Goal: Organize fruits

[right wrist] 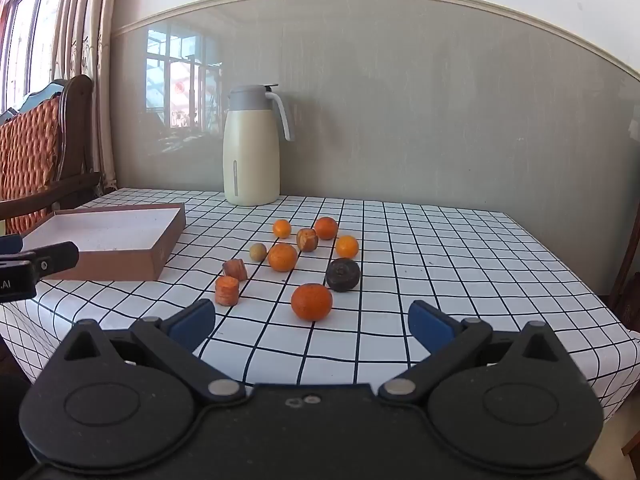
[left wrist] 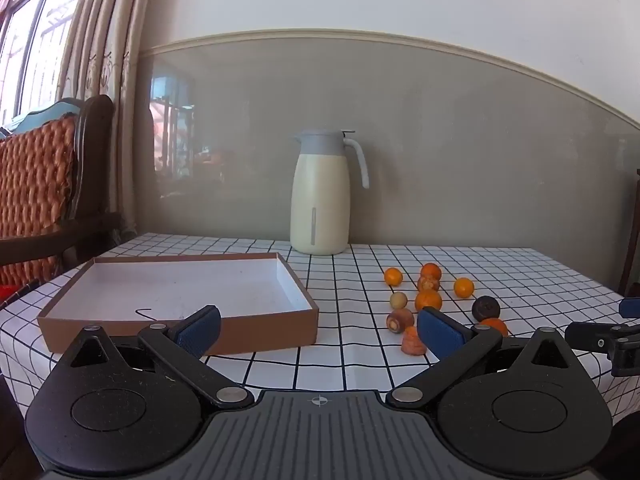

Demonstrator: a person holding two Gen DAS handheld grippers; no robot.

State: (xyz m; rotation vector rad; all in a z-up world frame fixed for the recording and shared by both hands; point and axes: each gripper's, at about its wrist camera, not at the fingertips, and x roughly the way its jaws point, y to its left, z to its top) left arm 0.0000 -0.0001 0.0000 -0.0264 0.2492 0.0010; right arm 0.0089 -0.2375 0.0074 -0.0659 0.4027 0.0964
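The shallow cardboard box [left wrist: 176, 280] holds no fruit. Oranges [right wrist: 311, 302] lie scattered on the surface [right wrist: 440, 240] beside it. Both the left claw [left wrist: 318, 330] and right claw [right wrist: 312, 322] are spread, gripping nothing.

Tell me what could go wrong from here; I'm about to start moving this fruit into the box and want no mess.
1. The round oranges, like the nearest one, could roll across the tablecloth if the open right gripper nudges them.
2. The fruits lie close together, so grabbing the middle orange may knock its neighbours.
3. The box is shallow; a dropped fruit might bounce out.
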